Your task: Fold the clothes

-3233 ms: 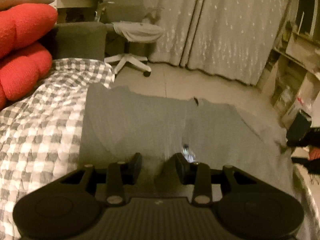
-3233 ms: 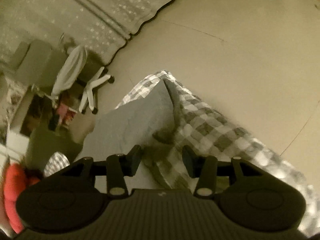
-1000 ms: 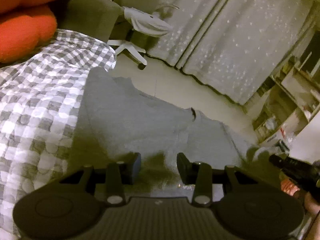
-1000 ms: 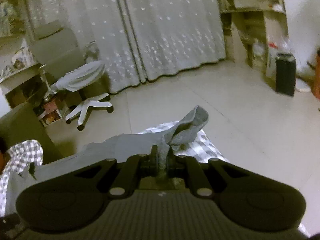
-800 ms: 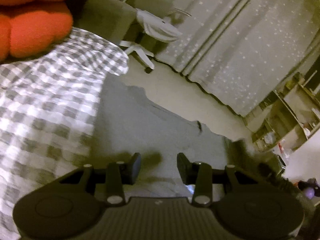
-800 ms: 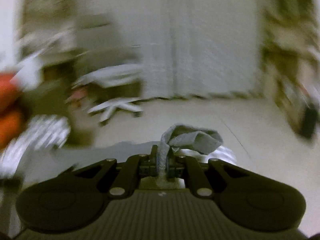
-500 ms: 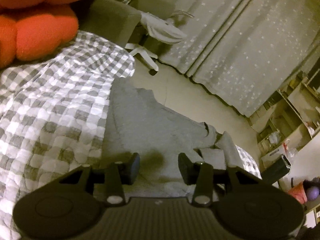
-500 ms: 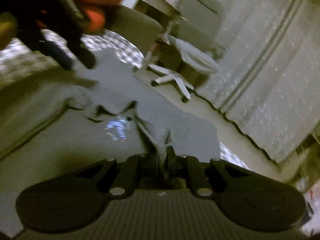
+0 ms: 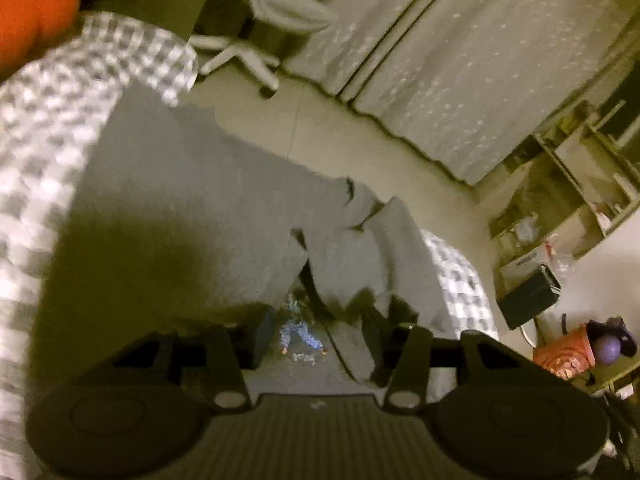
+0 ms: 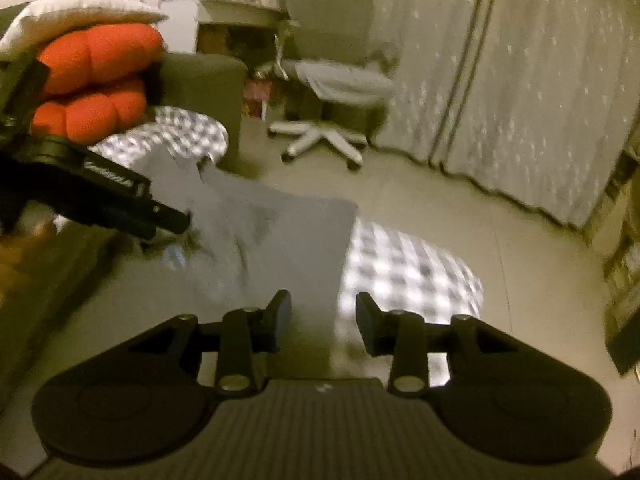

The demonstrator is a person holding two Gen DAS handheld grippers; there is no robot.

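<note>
You had the grey garment (image 10: 280, 232) on the checked bed (image 10: 408, 276) with one sleeve (image 9: 396, 248) folded in at about two o'clock; the rest was unfolded. Your right gripper (image 10: 323, 320) and left gripper (image 9: 316, 332) were both opening, and neither gripped cloth.

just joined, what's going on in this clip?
A person with two handheld grippers is folding a grey shirt on a checked bedspread. One sleeve lies folded across the body. The right gripper is opening, nothing between its fingers. The left gripper is opening above the shirt's small printed graphic.
</note>
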